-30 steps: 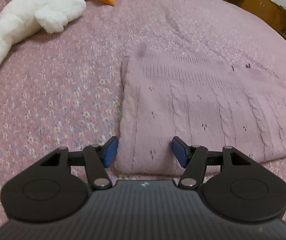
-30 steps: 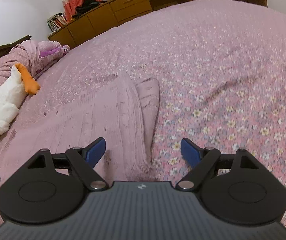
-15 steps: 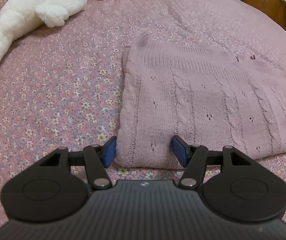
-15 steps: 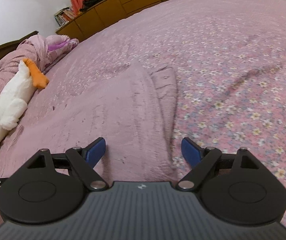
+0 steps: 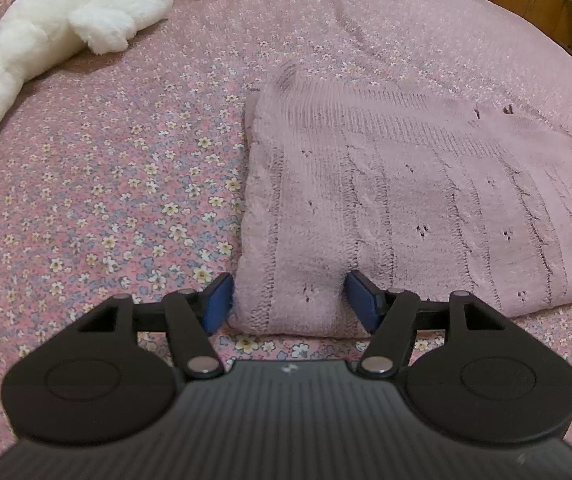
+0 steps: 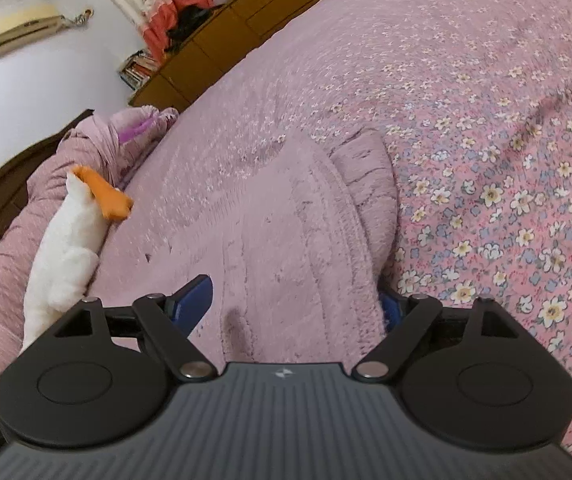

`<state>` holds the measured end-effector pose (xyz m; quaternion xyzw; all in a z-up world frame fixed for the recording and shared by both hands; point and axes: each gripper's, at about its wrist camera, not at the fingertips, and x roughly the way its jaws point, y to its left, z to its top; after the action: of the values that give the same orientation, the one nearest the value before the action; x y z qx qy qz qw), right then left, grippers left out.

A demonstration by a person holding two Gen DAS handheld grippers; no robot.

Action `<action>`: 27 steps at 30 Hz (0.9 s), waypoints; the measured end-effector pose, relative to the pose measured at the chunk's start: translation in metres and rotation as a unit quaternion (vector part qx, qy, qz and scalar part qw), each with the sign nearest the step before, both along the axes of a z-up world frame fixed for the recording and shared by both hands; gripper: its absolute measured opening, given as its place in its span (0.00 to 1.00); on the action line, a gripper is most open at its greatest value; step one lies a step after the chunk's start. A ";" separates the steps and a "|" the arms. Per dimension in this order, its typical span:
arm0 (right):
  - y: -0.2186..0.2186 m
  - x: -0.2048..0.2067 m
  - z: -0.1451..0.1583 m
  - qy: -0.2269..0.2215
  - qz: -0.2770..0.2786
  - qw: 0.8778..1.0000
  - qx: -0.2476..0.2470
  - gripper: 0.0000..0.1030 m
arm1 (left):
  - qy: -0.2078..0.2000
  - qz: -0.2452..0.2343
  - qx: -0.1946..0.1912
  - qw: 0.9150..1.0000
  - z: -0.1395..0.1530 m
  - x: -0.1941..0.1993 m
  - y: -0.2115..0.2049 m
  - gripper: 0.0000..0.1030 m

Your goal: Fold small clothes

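Observation:
A pale pink cable-knit sweater (image 5: 426, 208) lies flat on the floral bedspread (image 5: 118, 184). My left gripper (image 5: 288, 300) is open, its blue pads on either side of the sweater's near left corner, which bulges up between them. In the right wrist view the same sweater (image 6: 286, 240) fills the middle, with a folded sleeve (image 6: 370, 176) along its right edge. My right gripper (image 6: 294, 300) is open and straddles the near right edge; its right pad is partly hidden under the knit.
A white plush goose with an orange beak (image 5: 86, 20) lies at the far left of the bed; it also shows in the right wrist view (image 6: 70, 248). Wooden cabinets (image 6: 222, 36) and a bunched pink quilt (image 6: 98, 136) stand beyond the bed.
Both grippers moved forward and down onto the sweater's near edge. The left pads have drawn slightly closer around the corner. The right gripper tilted and now has the knit between its pads.

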<state>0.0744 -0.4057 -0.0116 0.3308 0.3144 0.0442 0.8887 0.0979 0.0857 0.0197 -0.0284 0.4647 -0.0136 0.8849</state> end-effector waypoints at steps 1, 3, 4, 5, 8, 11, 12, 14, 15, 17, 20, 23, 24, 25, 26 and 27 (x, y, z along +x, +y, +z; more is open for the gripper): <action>0.000 -0.001 -0.001 0.000 -0.002 1.000 -0.003 0.76 | 0.000 0.000 0.001 1.000 0.000 0.000 0.000 0.63; -0.003 -0.002 -0.002 0.000 -0.005 1.000 -0.002 0.67 | 0.001 0.000 0.002 1.000 0.000 0.001 0.000 0.64; -0.006 -0.002 -0.003 0.001 -0.008 1.000 0.000 0.64 | 0.001 0.000 0.003 1.000 0.000 0.002 0.000 0.65; -0.008 -0.003 -0.004 0.002 -0.011 1.000 0.003 0.57 | 0.001 0.001 0.005 1.000 -0.001 0.002 0.000 0.66; -0.016 -0.003 -0.008 0.004 -0.013 1.000 0.013 0.45 | 0.001 0.002 0.005 1.000 -0.002 0.002 0.000 0.67; -0.018 -0.002 -0.009 0.004 -0.013 1.000 0.019 0.44 | 0.001 0.002 0.006 1.000 -0.002 0.002 0.001 0.67; -0.018 -0.001 -0.009 0.005 -0.014 1.000 0.020 0.44 | 0.001 0.002 0.006 1.000 -0.002 0.002 0.001 0.67; -0.019 0.001 -0.012 0.006 -0.013 1.000 0.028 0.48 | 0.002 0.001 0.006 1.000 -0.002 0.003 0.001 0.67; -0.020 0.003 -0.013 0.008 -0.012 0.999 0.034 0.49 | 0.003 0.001 0.005 1.000 -0.002 0.003 0.001 0.67; -0.021 0.006 -0.015 0.009 -0.006 0.999 0.036 0.50 | 0.003 0.002 0.005 1.000 -0.002 0.003 0.001 0.67; -0.023 0.010 -0.016 0.010 0.002 0.999 0.036 0.51 | 0.003 0.002 0.006 1.000 -0.002 0.004 0.001 0.67; -0.025 0.012 -0.017 0.011 0.009 0.999 0.039 0.51 | 0.004 0.002 0.006 1.000 -0.002 0.004 0.001 0.67; -0.026 0.013 -0.017 0.012 0.010 0.999 0.041 0.51 | 0.004 0.002 0.006 1.000 -0.002 0.004 0.001 0.67; -0.026 0.013 -0.017 0.013 0.011 0.999 0.041 0.51 | 0.004 0.002 0.006 1.000 -0.002 0.004 0.001 0.67; -0.025 0.014 -0.016 0.015 0.011 0.999 0.039 0.51 | 0.004 0.002 0.006 1.000 -0.002 0.004 0.001 0.67; -0.025 0.011 -0.015 0.016 0.011 0.999 0.034 0.51 | 0.004 0.002 0.006 1.000 -0.002 0.004 0.001 0.67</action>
<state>0.0856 -0.4306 -0.0270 0.3586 0.3305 0.0590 0.8710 0.1019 0.0870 0.0178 -0.0241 0.4687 -0.0086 0.8830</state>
